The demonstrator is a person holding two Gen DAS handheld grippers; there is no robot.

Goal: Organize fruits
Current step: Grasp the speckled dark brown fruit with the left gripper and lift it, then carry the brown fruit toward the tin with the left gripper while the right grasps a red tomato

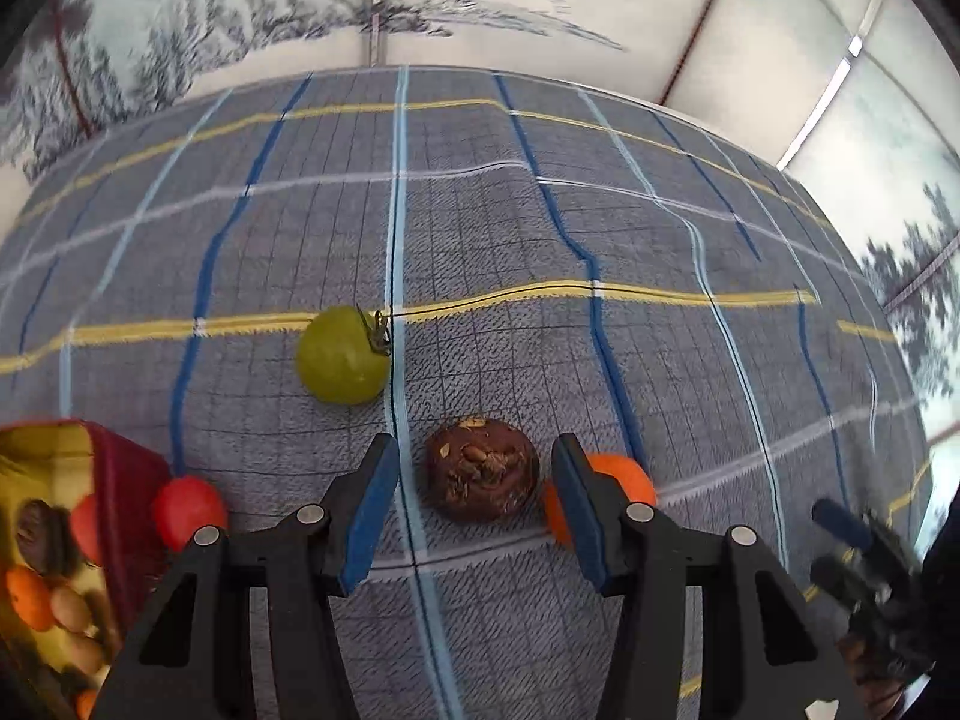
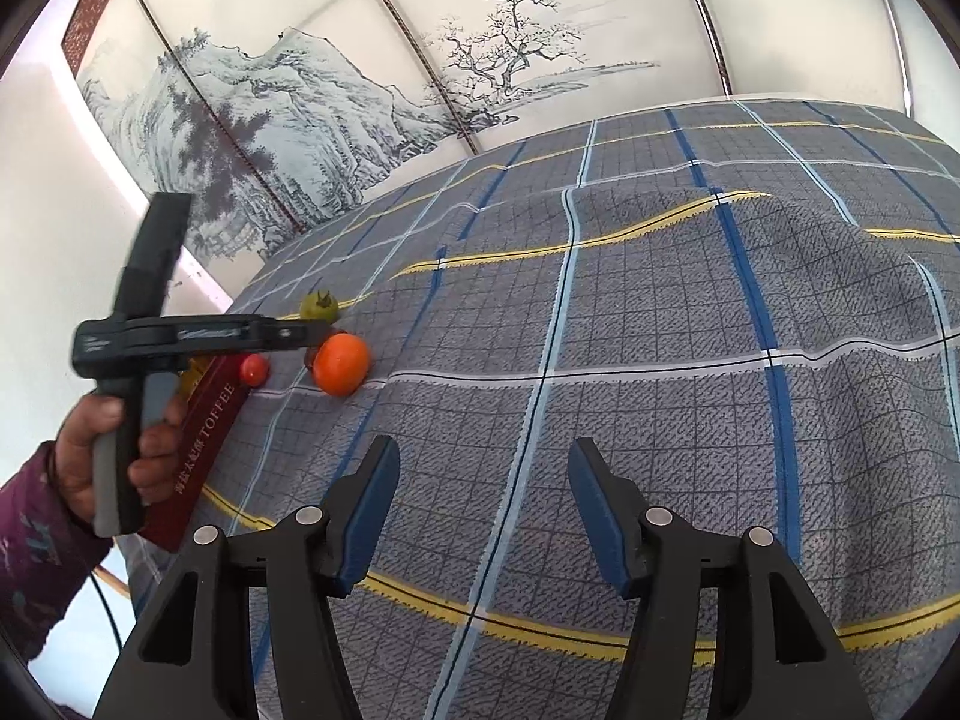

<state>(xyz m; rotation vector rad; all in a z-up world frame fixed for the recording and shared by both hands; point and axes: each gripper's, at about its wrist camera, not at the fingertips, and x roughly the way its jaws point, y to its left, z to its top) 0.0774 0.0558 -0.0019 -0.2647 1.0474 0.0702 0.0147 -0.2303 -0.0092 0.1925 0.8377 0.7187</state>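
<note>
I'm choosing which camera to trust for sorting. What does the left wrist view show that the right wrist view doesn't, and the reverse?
Left only: the box's inside holding fruit, and all of the brown fruit between the open left claw.
Right only: the hand holding that claw, and the box's TOFFEE lettering.
Both: green tomato, orange fruit, red fruit, plaid cloth.
</note>
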